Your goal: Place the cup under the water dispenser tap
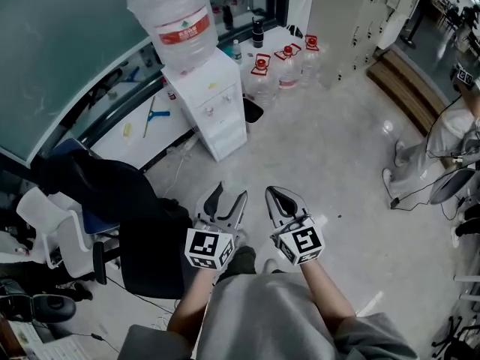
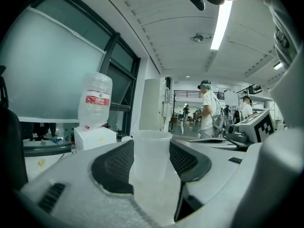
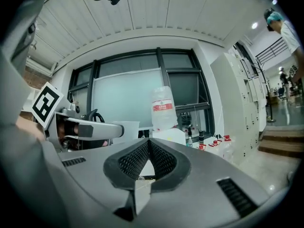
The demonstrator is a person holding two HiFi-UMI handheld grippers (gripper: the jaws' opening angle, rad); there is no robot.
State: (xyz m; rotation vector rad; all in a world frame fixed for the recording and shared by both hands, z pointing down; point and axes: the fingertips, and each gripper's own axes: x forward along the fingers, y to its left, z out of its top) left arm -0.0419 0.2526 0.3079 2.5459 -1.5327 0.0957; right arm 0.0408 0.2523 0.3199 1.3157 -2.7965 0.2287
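Cup (image 2: 152,155): clear plastic, upright, pinched between the two mesh pads of the left gripper (image 1: 229,194), rim just above the pad tops. It looked empty. So the cup was in the left gripper, held low in front of the person's body and well apart from the dispenser, not under any tap.

Right gripper (image 1: 280,195): just beside the left one at about the same height. Its pads were pressed together at the tips with nothing between them.

Both grippers hung over bare grey floor (image 1: 337,156). A black office chair (image 1: 142,235) stood just left of the left gripper.

Further out: white water dispenser (image 1: 215,103) standing on the floor against the window wall, with an inverted water bottle (image 1: 174,17) bearing a red label seated on top. Taps on its front face were too small to make out. A row of spare bottles with red caps (image 1: 279,67) sat on the floor just beside the dispenser's right side.

Far background, left gripper view: a person in a white shirt (image 2: 208,113) stood in an open hall.
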